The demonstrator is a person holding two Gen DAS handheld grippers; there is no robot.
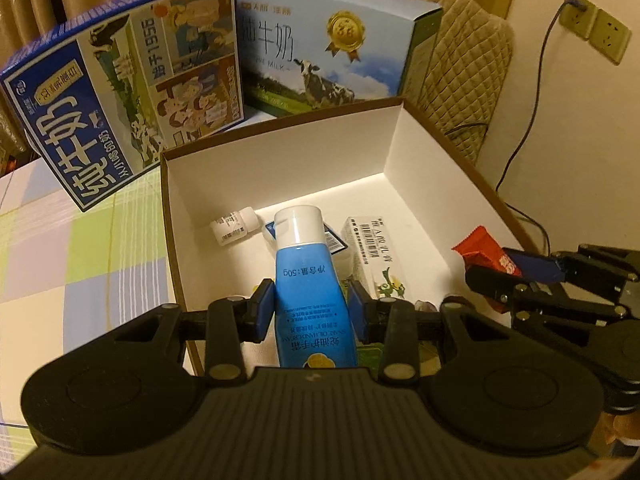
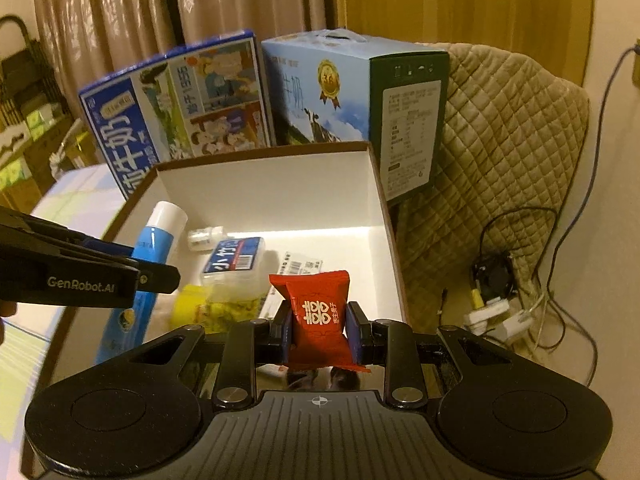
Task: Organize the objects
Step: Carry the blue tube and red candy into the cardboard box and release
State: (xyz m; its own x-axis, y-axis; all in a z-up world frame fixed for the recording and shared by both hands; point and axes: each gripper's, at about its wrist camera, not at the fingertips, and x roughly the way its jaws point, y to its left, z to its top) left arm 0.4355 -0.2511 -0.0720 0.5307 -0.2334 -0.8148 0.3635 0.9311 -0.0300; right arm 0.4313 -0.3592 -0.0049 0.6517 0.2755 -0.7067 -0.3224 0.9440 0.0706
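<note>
Blue pads of the left gripper (image 1: 311, 310) clamp one blue tube (image 1: 310, 280); the right gripper (image 2: 319, 326) clamps one red packet (image 2: 318, 314), both over the white box (image 1: 276, 164). Inside: one small bottle (image 1: 232, 226), one clear case (image 2: 236, 262), one carton (image 1: 374, 248). Two milk cartons (image 1: 132, 92) stand beyond its far edge.

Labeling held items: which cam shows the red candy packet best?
Right wrist view. The red candy packet sits centered between the right gripper's fingers, its printed face fully visible. The left wrist view catches only part of the packet at the right edge, side-on, partly hidden by that gripper.
</note>
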